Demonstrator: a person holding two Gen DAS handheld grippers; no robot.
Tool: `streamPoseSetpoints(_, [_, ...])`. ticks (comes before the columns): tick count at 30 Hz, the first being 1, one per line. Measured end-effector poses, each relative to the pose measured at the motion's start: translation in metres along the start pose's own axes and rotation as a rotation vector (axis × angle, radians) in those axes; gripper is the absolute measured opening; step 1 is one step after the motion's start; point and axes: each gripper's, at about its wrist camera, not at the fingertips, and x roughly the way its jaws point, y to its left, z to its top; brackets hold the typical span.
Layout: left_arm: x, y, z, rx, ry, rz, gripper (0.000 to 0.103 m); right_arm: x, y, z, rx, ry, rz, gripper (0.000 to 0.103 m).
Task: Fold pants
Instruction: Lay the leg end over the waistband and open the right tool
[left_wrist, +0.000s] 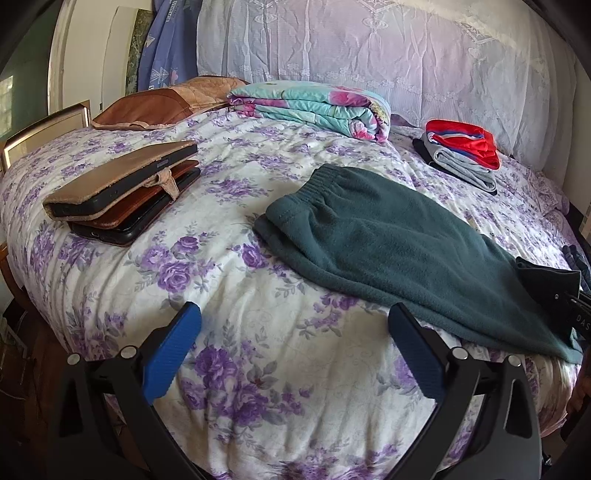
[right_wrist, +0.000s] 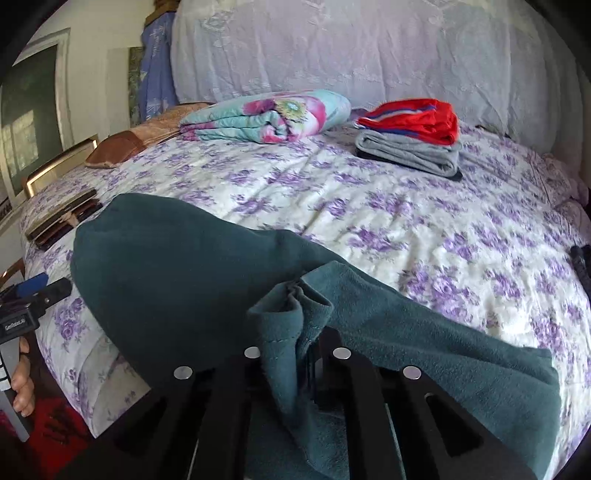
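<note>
Left gripper (left_wrist: 295, 347) hovers wide apart over bare floral bedspread (left_wrist: 229, 280) near the bed's front edge, phone cases (left_wrist: 122, 195) far left. Green fleece pants (left_wrist: 388, 236) lie mid-bed, waistband away. Right gripper (right_wrist: 301, 354) pinches their bunched hem; folded clothes (right_wrist: 410, 144) behind.

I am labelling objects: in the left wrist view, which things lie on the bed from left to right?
Stacked phone cases → folded floral blanket → green pants → folded clothes pile.
</note>
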Motion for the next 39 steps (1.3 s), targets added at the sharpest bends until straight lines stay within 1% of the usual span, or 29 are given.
streamPoseSetpoints(2, [0.000, 0.000, 0.001, 0.001, 0.000, 0.004, 0.099, 0.006, 0.009, -0.001, -0.029, 0.027, 0.013, 0.009])
streamPoseSetpoints(4, [0.000, 0.000, 0.001, 0.004, 0.000, 0.005, 0.099, 0.018, 0.017, -0.005, -0.065, 0.090, 0.025, 0.021])
streamPoseSetpoints(5, [0.000, 0.000, 0.001, 0.003, 0.002, 0.004, 0.099, 0.017, 0.019, -0.007, -0.081, 0.089, 0.022, 0.027])
streamPoseSetpoints(6, [0.000, 0.000, 0.001, 0.001, 0.003, 0.001, 0.099, 0.012, 0.019, -0.007, -0.078, 0.071, 0.026, 0.041])
streamPoseSetpoints(7, [0.000, -0.001, 0.001, 0.000, 0.004, 0.000, 0.099, 0.004, 0.015, -0.006, -0.048, 0.056, 0.074, 0.047])
streamPoseSetpoints(8, [0.000, 0.000, 0.000, -0.003, 0.005, -0.002, 0.099, -0.005, 0.010, -0.005, -0.006, 0.038, 0.141, 0.050])
streamPoseSetpoints(9, [0.000, 0.000, 0.000, -0.005, 0.006, -0.004, 0.099, -0.016, 0.002, -0.003, 0.046, 0.015, 0.189, 0.050])
streamPoseSetpoints(11, [0.000, 0.000, 0.000, -0.006, 0.006, -0.005, 0.099, -0.032, -0.010, 0.000, 0.108, -0.038, 0.209, 0.050])
streamPoseSetpoints(12, [0.001, -0.001, 0.000, -0.004, 0.006, -0.002, 0.099, -0.037, -0.016, 0.001, 0.128, -0.062, 0.186, 0.050])
streamPoseSetpoints(13, [0.001, -0.001, 0.000, -0.002, 0.006, 0.002, 0.099, -0.038, -0.022, 0.002, 0.137, -0.081, 0.120, 0.051])
streamPoseSetpoints(14, [0.001, 0.000, 0.000, -0.001, 0.006, 0.004, 0.099, -0.035, -0.024, 0.002, 0.127, -0.079, 0.057, 0.055])
streamPoseSetpoints(15, [0.001, 0.000, 0.000, 0.001, 0.006, 0.009, 0.099, -0.027, -0.026, 0.000, 0.110, -0.053, -0.004, 0.059])
streamPoseSetpoints(16, [0.001, -0.001, 0.000, 0.005, 0.007, 0.015, 0.099, -0.012, -0.027, -0.004, 0.092, 0.010, -0.039, 0.061])
streamPoseSetpoints(17, [0.001, -0.001, 0.000, 0.006, 0.007, 0.017, 0.099, 0.006, -0.026, -0.013, 0.076, 0.092, -0.036, 0.065])
streamPoseSetpoints(18, [0.001, -0.001, 0.000, 0.007, 0.007, 0.018, 0.099, 0.012, -0.023, -0.018, 0.054, 0.096, -0.048, 0.066])
streamPoseSetpoints(19, [0.001, -0.001, 0.000, 0.007, 0.008, 0.017, 0.099, 0.008, -0.017, -0.021, 0.021, 0.056, -0.073, 0.066])
streamPoseSetpoints(20, [0.001, -0.001, 0.000, 0.007, 0.009, 0.017, 0.099, 0.004, -0.015, -0.019, 0.013, 0.055, -0.079, 0.066])
streamPoseSetpoints(22, [0.001, -0.001, 0.000, 0.006, 0.010, 0.016, 0.099, -0.011, -0.019, -0.015, 0.041, 0.011, -0.017, 0.067])
streamPoseSetpoints(23, [0.001, -0.001, 0.000, 0.007, 0.011, 0.014, 0.099, -0.020, -0.024, -0.013, 0.062, -0.019, -0.009, 0.068])
streamPoseSetpoints(26, [0.002, 0.001, 0.000, 0.007, 0.015, 0.004, 0.099, -0.051, -0.040, -0.017, 0.088, -0.100, -0.076, 0.079])
streamPoseSetpoints(28, [0.002, 0.001, 0.000, 0.006, 0.016, 0.006, 0.099, -0.067, -0.060, -0.028, 0.125, -0.127, -0.146, 0.082])
streamPoseSetpoints(29, [0.003, 0.000, -0.001, 0.008, 0.015, 0.012, 0.099, -0.073, -0.072, -0.035, 0.158, -0.127, -0.162, 0.082])
streamPoseSetpoints(31, [0.003, -0.002, -0.001, 0.013, 0.014, 0.027, 0.099, -0.075, -0.095, -0.047, 0.227, -0.092, -0.162, 0.084])
streamPoseSetpoints(32, [0.004, -0.004, -0.001, 0.016, 0.014, 0.037, 0.099, -0.071, -0.103, -0.056, 0.245, -0.056, -0.146, 0.087])
streamPoseSetpoints(33, [0.005, -0.005, -0.002, 0.019, 0.015, 0.047, 0.099, -0.059, -0.109, -0.067, 0.251, 0.017, -0.112, 0.089])
streamPoseSetpoints(34, [0.005, -0.005, -0.001, 0.019, 0.017, 0.051, 0.099, -0.053, -0.110, -0.075, 0.241, 0.040, -0.111, 0.092])
streamPoseSetpoints(36, [0.005, -0.006, 0.000, 0.016, 0.023, 0.056, 0.099, -0.058, -0.106, -0.081, 0.204, 0.001, -0.138, 0.093])
streamPoseSetpoints(38, [0.005, -0.005, 0.002, 0.010, 0.035, 0.053, 0.099, -0.066, -0.107, -0.077, 0.207, -0.027, -0.117, 0.093])
streamPoseSetpoints(39, [0.005, -0.004, 0.002, 0.005, 0.041, 0.049, 0.099, -0.074, -0.112, -0.074, 0.224, -0.067, -0.110, 0.093])
